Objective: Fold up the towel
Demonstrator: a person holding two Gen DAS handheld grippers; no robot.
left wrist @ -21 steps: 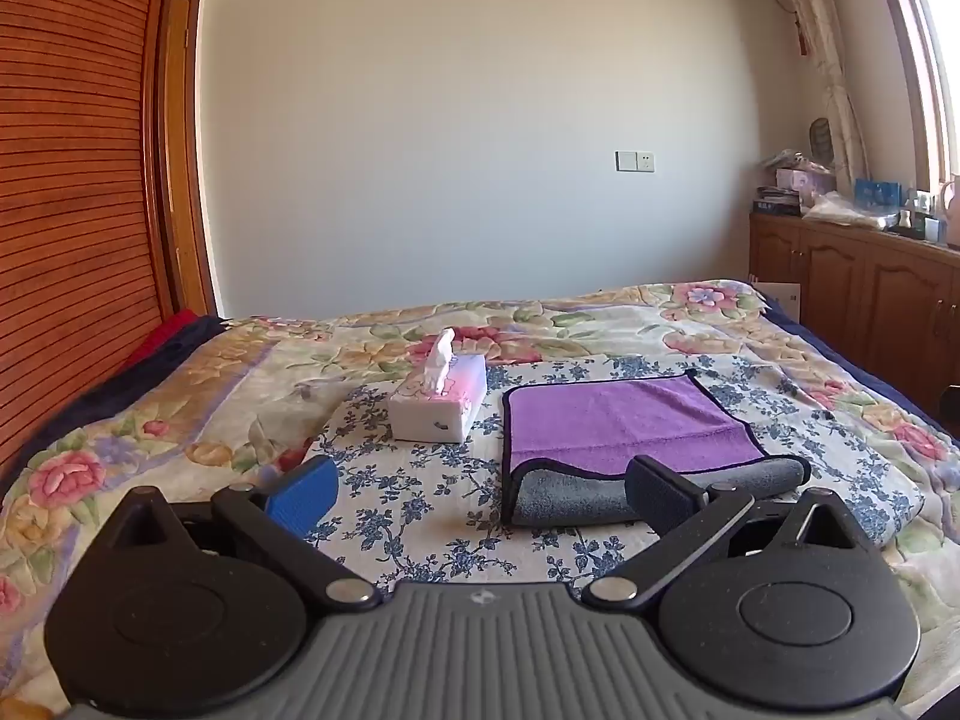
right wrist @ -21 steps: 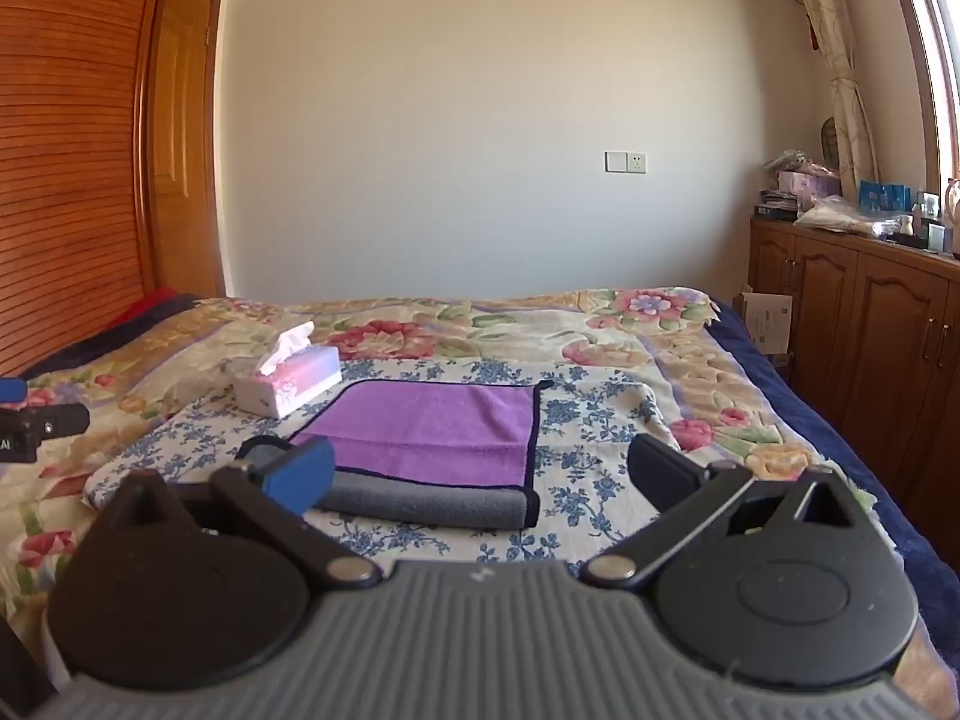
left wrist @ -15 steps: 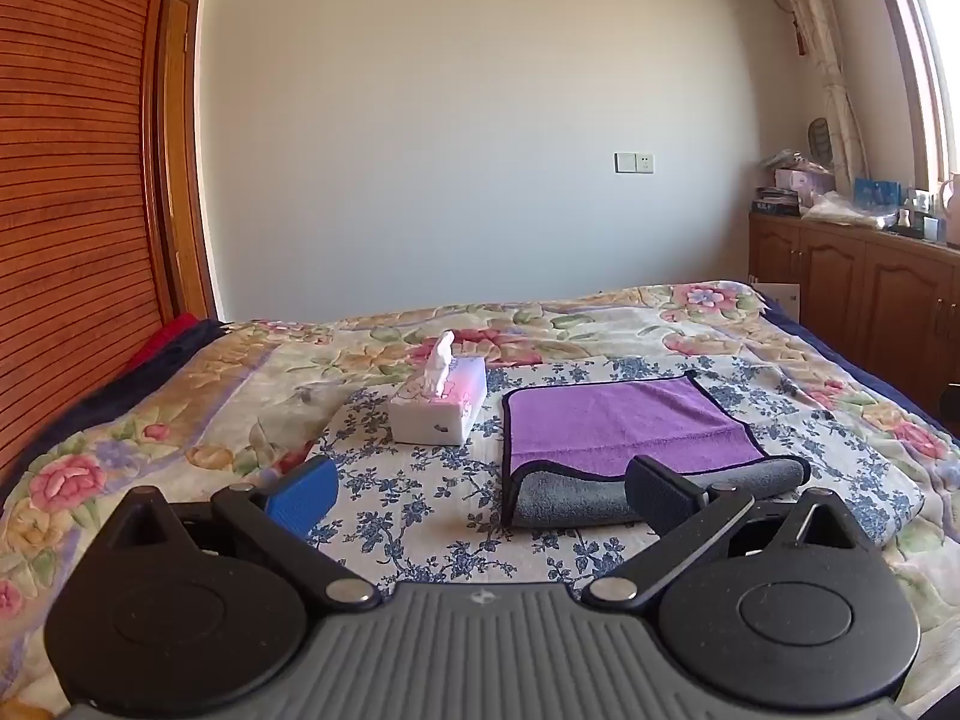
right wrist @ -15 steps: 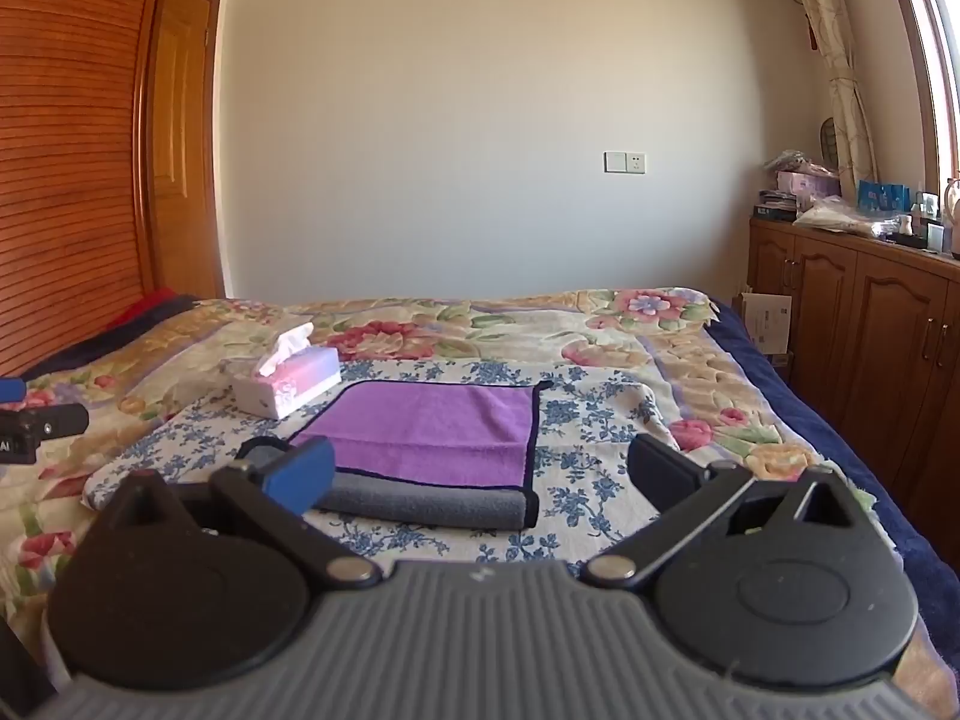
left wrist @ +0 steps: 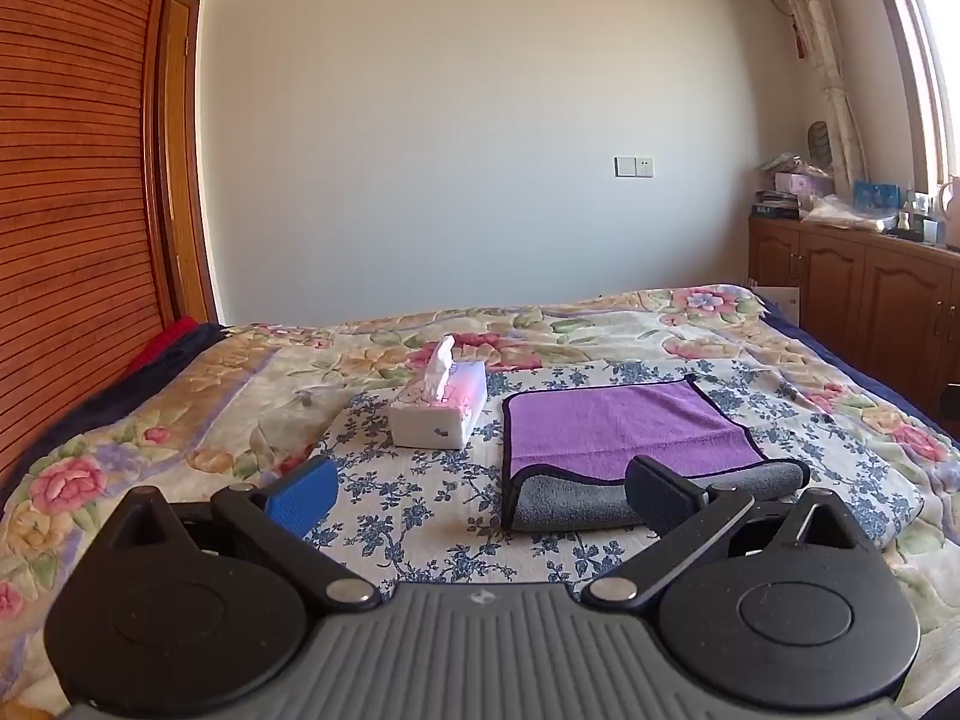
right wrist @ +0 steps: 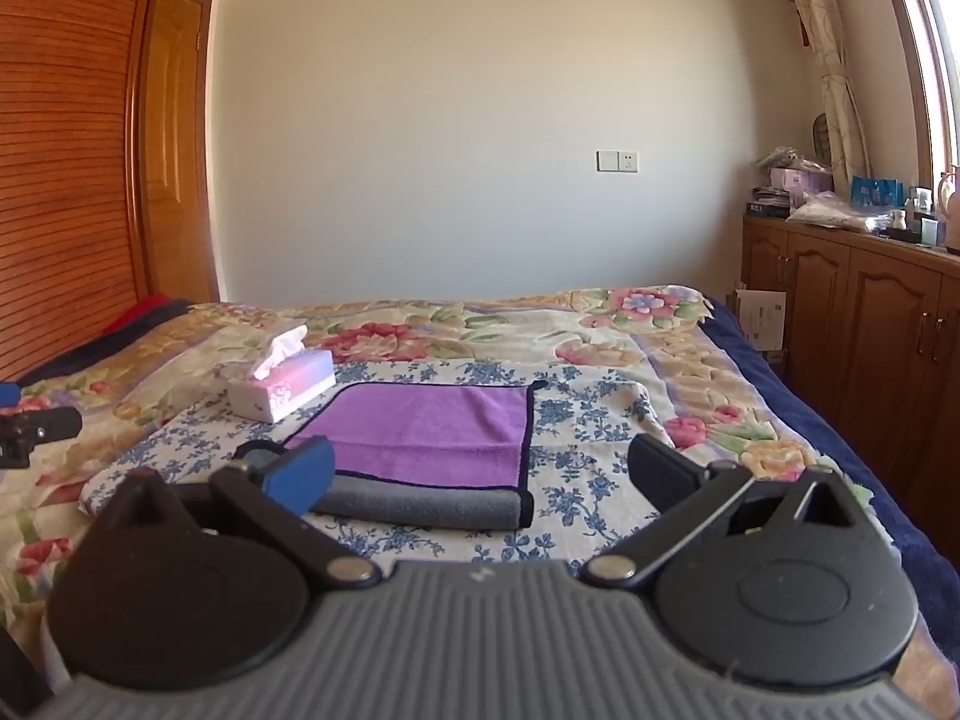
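— So, where does the towel (left wrist: 624, 429) sit?

— Flat on the blue-flowered cloth (left wrist: 420, 516) spread over the floral bedspread (left wrist: 690, 324). Its purple face is up, and the near edge is turned over on itself, showing a grey roll with dark piping. From the left wrist camera it lies at about one o'clock from the left gripper (left wrist: 480, 495); from the right wrist camera it lies at about eleven o'clock from the right gripper (right wrist: 483, 474).

— Are the claws on it?

— No. Both are released, fingers spread wide, nothing between them. Each hangs above the cloth, short of the towel. The left gripper's black fingertip overlaps the grey roll in its view, and the right gripper's blue fingertip overlaps the roll's left end in its own; whether either touches the fabric I cannot tell.

— Anything else on the bed?

— A tissue box (left wrist: 441, 411), just beside the towel's left edge, at eleven o'clock in the left view, a tissue sticking up from it. At nine o'clock in the right view, part of the left gripper shows at the frame edge.

— And around the bed?

— A wooden cabinet (right wrist: 870, 312) at three o'clock, clutter on top.
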